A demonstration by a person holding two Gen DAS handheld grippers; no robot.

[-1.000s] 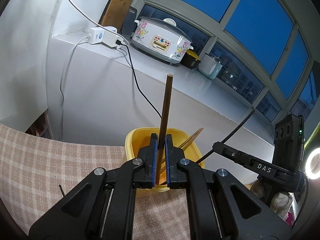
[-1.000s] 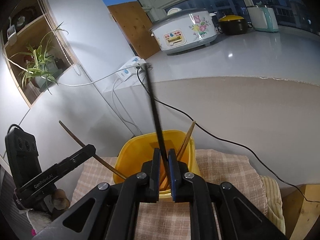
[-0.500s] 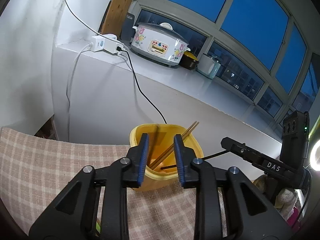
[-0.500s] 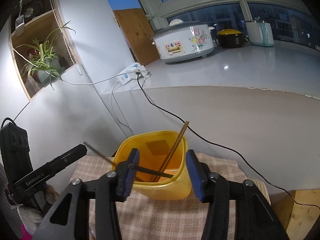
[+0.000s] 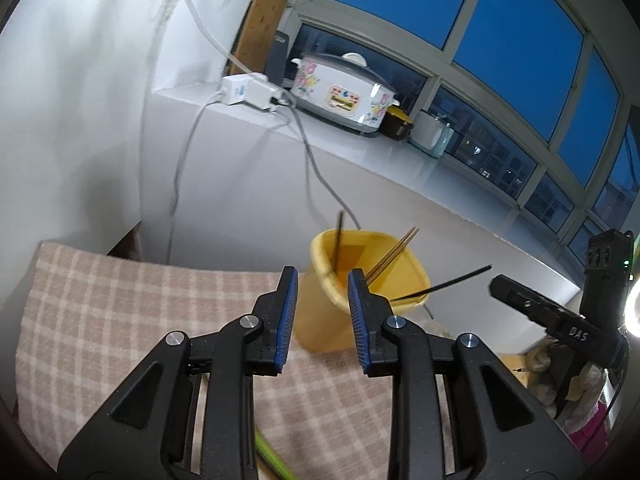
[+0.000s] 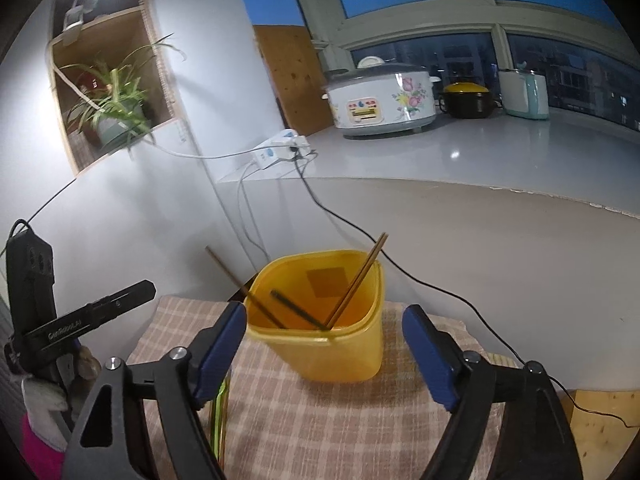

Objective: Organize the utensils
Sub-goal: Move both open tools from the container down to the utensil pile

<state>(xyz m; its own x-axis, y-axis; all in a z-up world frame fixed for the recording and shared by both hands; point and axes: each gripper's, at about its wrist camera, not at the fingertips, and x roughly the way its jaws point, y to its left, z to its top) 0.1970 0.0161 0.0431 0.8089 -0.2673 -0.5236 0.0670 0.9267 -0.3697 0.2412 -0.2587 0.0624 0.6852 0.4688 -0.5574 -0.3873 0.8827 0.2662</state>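
A yellow plastic container (image 5: 320, 320) (image 6: 340, 344) stands on the checked cloth. Several chopsticks lean inside it: a dark brown one (image 5: 339, 240) (image 6: 232, 280), a light brown pair (image 5: 394, 254) (image 6: 360, 276) and a black one (image 5: 444, 284) (image 6: 296, 312). My left gripper (image 5: 323, 280) is open, a little short of the container, with nothing between its fingers. The jaws of my right gripper (image 6: 324, 314) are opening wide. The container stands beyond the gap and the pads touch nothing. Each gripper shows at the edge of the other's view.
A checked cloth (image 5: 120, 300) (image 6: 320, 420) covers the table. Thin green sticks (image 5: 272, 456) (image 6: 220, 408) lie on it near me. Behind the table runs a white ledge (image 6: 480, 152) with a flowered cooker (image 6: 380, 104), a power strip (image 5: 248, 90) and hanging cables. A potted plant (image 6: 116, 112) sits in a wall niche.
Both grippers were shut on upright chopsticks over the container. Both have opened, the chopsticks now lean inside it, and both grippers have drawn back from it.
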